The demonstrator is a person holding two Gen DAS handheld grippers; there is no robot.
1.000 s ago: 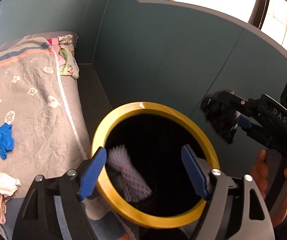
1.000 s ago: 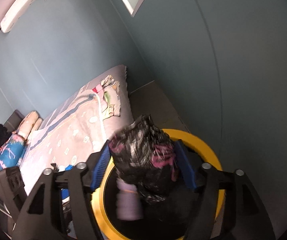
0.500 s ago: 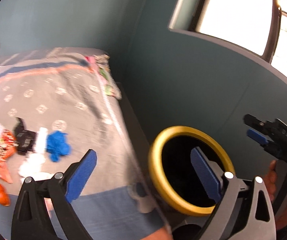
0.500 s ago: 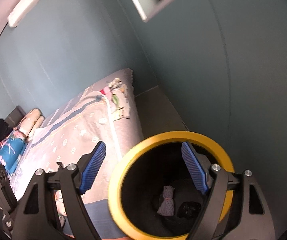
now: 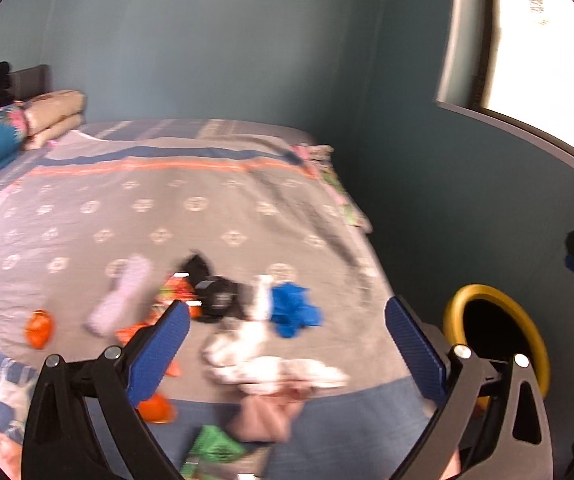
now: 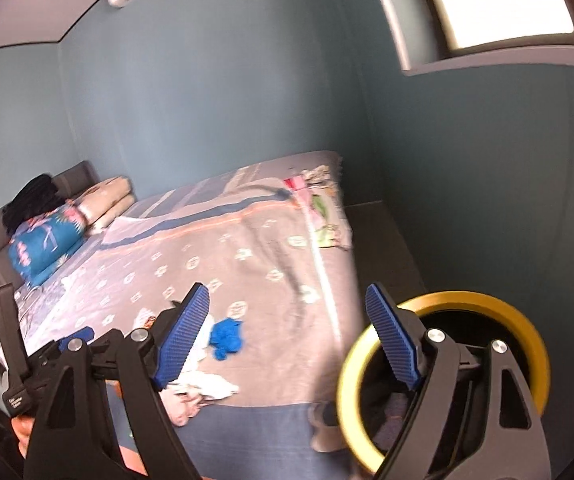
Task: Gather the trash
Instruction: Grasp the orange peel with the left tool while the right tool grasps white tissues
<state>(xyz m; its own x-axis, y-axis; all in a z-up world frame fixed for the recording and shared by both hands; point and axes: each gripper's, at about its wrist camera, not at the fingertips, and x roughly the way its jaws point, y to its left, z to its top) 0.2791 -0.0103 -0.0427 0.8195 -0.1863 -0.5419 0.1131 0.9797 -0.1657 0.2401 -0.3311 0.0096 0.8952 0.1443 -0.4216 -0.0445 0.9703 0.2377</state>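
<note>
Blue, white, orange trash (image 5: 247, 320) on bed, blurred, both hand-held grippers (image 5: 287, 352) (image 6: 287, 340) apart, empty

black claws (image 5: 287, 354), blue ribbed pads (image 6: 393, 346)

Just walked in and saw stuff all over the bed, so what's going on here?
A person with a two-finger gripper in each hand is clearing trash off the bed into the yellow-rimmed bin beside it. Both the left gripper and the right gripper are open and empty, pointed at the bed. Much is left there: a blue crumpled piece, white tissues, a black wrapper and orange scraps.
</note>
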